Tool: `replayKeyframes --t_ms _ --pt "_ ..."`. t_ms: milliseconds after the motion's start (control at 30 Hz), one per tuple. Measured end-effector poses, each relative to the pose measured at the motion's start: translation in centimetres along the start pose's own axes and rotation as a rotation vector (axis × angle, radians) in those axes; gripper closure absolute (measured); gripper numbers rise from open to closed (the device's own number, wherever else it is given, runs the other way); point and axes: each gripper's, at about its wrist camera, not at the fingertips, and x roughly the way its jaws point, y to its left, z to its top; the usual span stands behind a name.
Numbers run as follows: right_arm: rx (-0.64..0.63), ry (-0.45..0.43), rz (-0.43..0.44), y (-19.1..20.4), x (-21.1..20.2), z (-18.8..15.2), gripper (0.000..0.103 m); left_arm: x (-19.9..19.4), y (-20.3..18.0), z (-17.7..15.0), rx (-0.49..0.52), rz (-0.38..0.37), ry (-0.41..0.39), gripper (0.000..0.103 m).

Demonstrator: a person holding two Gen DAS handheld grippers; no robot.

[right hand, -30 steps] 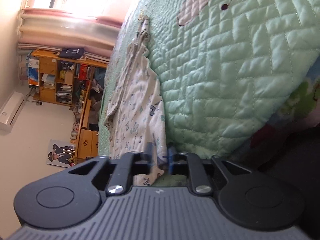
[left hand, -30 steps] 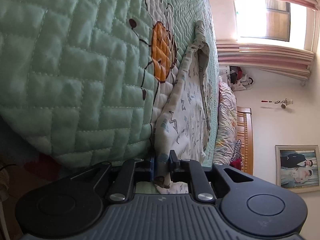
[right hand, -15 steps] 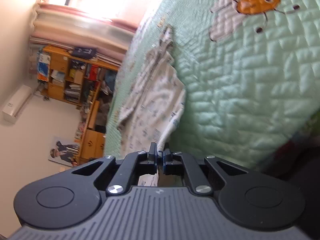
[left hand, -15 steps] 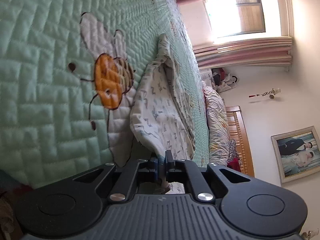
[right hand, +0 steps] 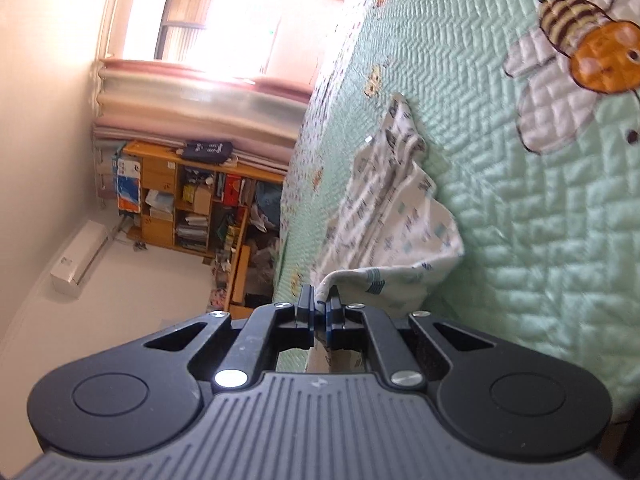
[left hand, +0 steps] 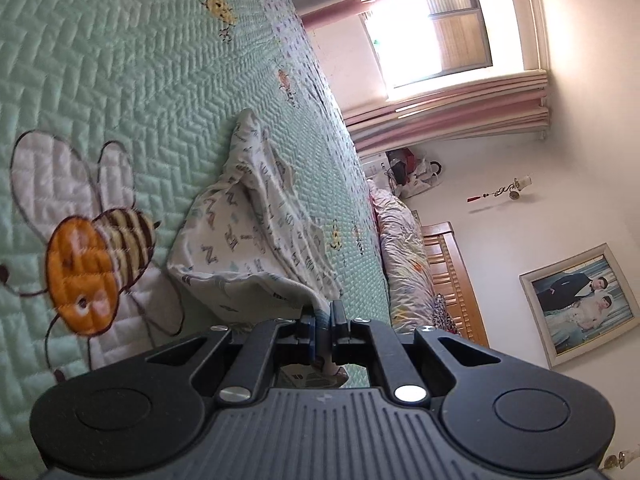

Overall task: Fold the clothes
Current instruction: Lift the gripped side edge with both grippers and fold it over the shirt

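A white garment (left hand: pixel 256 236) with small blue and grey printed letters lies on a green quilted bedspread (left hand: pixel 132 80). My left gripper (left hand: pixel 323 316) is shut on one near corner of the garment and lifts it off the bed. In the right wrist view my right gripper (right hand: pixel 319 304) is shut on the other near corner of the same garment (right hand: pixel 396 216). The near edge hangs raised between the two grippers while the far end rests on the bedspread (right hand: pixel 520 208).
The bedspread carries a large orange bee picture (left hand: pixel 92 264), also seen in the right wrist view (right hand: pixel 588 52). A folded duvet (left hand: pixel 404 248) and wooden headboard (left hand: pixel 452 276) lie at the bed's head. A cluttered wooden bookshelf (right hand: pixel 192 204) stands beyond the bed. A bright window (left hand: pixel 432 36) is at the far wall.
Both grippers have risen and moved forward over the bed, lifting the garment's near edge up off the bed's side and carrying it towards the far end.
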Motion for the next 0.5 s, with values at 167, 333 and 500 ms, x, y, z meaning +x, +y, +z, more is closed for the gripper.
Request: replayKeyframes --t_ms 167,333,500 --pt "0.015 -0.019 0.001 1.6 3.1 3.3 0.097 3.4 -2.6 3.5 0.050 0.003 -0.018 0.097" --pt "0.036 -0.016 -0.015 2.2 7.7 7.0 0.097 8.8 -3.7 7.2 0.071 0.060 -0.011 0.097" --pt "0.049 0.011 -0.065 1.7 13.6 10.9 0.097 14.7 -3.3 11.1 0.080 0.115 -0.008 0.097"
